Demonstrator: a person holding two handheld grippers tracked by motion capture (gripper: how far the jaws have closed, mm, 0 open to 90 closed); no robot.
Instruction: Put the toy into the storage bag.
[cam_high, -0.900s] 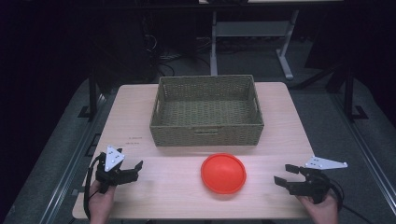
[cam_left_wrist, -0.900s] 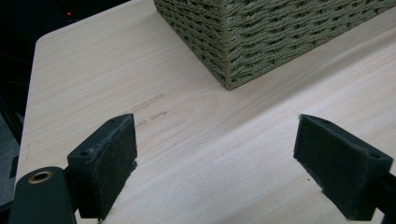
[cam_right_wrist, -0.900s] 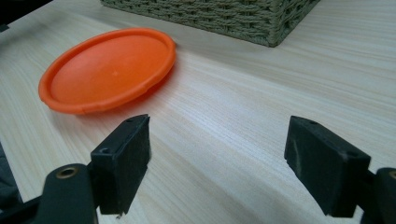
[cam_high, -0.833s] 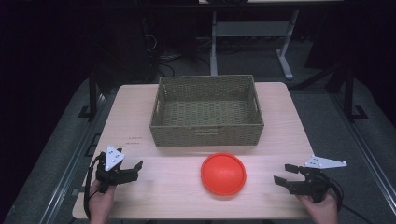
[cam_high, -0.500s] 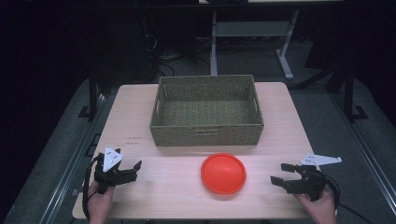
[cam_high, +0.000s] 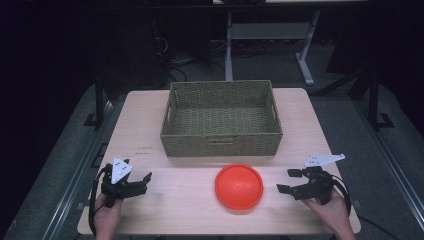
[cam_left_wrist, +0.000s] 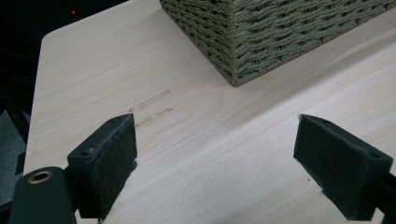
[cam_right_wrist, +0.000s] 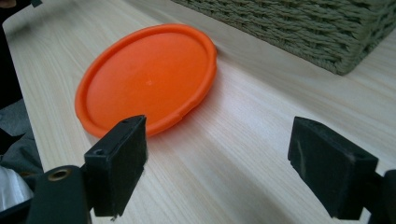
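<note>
While the orange plate (cam_high: 239, 185) lies flat near the table's (cam_high: 145, 131) front edge, just in front of the basket (cam_high: 221, 118), it sits between the two grippers and can be reached from either side. From the high view, the right gripper (cam_high: 291, 180) hovers near the front right corner with its jaws apart and nothing between them, aimed at the plate's rim; its own view looks straight at the plate (cam_right_wrist: 147, 81), which suggests a reach toward that rim comes next. Near the front left corner, the left gripper (cam_high: 141, 182) also has its jaws spread and empty, well apart from the plate, likely waiting. With the basket open-topped and empty at the table's middle, it looks like the place meant for the plate
</note>
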